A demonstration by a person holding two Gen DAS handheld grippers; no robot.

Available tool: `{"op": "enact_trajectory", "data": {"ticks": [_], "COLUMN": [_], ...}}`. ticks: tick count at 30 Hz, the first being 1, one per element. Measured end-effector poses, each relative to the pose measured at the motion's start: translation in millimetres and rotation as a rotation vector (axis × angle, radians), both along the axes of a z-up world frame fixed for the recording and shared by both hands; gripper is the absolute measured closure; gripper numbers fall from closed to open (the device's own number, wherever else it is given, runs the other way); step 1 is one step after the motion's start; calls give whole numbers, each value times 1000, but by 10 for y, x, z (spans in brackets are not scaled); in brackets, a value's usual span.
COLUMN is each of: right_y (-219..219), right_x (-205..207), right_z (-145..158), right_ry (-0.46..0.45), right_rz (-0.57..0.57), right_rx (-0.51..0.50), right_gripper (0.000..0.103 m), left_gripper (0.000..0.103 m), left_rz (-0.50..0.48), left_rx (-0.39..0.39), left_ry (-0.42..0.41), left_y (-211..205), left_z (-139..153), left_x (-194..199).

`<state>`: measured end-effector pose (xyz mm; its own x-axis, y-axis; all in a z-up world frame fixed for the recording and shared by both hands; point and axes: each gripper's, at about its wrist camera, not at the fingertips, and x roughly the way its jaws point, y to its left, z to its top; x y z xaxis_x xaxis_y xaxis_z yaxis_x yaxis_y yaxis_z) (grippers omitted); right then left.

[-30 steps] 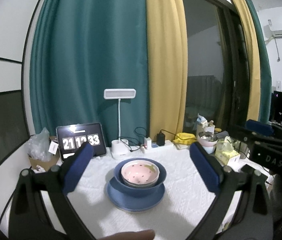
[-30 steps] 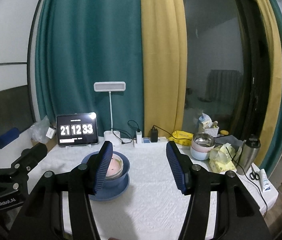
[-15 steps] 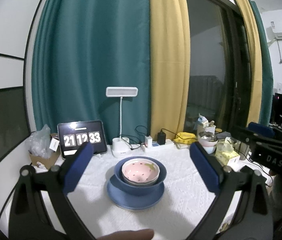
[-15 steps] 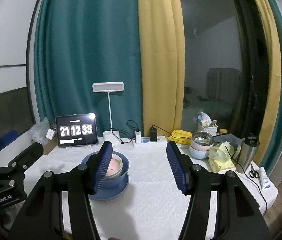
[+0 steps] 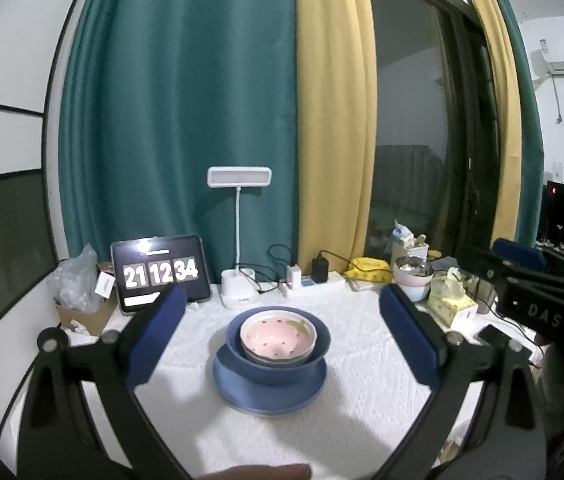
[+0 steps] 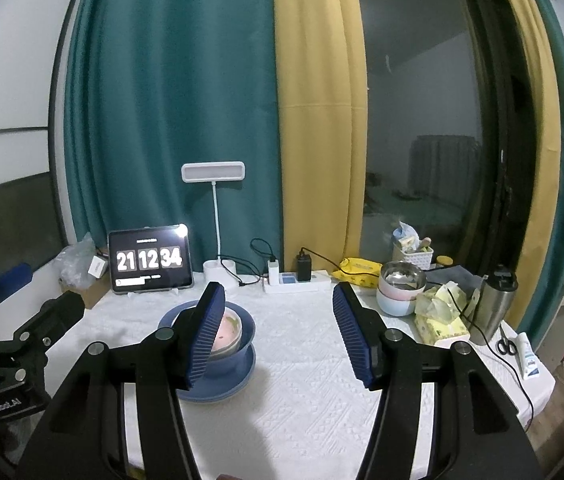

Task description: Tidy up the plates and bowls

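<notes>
A pink bowl [image 5: 278,337] with dark spots sits inside a blue bowl [image 5: 320,350], which stands on a blue plate [image 5: 269,396] on the white tablecloth. My left gripper [image 5: 279,334] is open and empty, held back above the table with the stack between its fingers in view. My right gripper [image 6: 279,330] is open and empty. Its left finger [image 6: 205,332] hides part of the stack [image 6: 237,334], which lies to its left. The right gripper's body shows in the left wrist view [image 5: 538,292], and the left gripper's body in the right wrist view [image 6: 9,344].
At the back stand a tablet clock [image 5: 160,274], a white desk lamp [image 5: 239,240], a power strip [image 6: 298,282] with chargers and a plastic bag [image 5: 75,284]. At the right are stacked bowls [image 6: 400,292], a tissue pack [image 6: 440,322], a steel flask [image 6: 496,304] and scissors [image 6: 506,344].
Both grippers have stayed open and almost still. The views have tilted slightly. The clock has gone from 33 to 34.
</notes>
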<state>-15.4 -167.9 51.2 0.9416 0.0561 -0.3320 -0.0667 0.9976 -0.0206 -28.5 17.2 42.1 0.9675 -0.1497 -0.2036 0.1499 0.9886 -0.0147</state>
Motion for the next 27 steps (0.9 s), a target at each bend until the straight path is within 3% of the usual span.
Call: {"op": "enact_trajectory", "data": {"ticks": [27], "right_y": [-61], "right_x": [114], "right_z": [-145], "right_ry": [34], "right_rz": [-8], "right_rx": [10], "right_gripper": [44], "left_gripper": [5], "left_rz": [0], "left_rx": [6], "left_ry": [51], "left_y": [-66], "left_z": [-120], "left_x": [136]}}
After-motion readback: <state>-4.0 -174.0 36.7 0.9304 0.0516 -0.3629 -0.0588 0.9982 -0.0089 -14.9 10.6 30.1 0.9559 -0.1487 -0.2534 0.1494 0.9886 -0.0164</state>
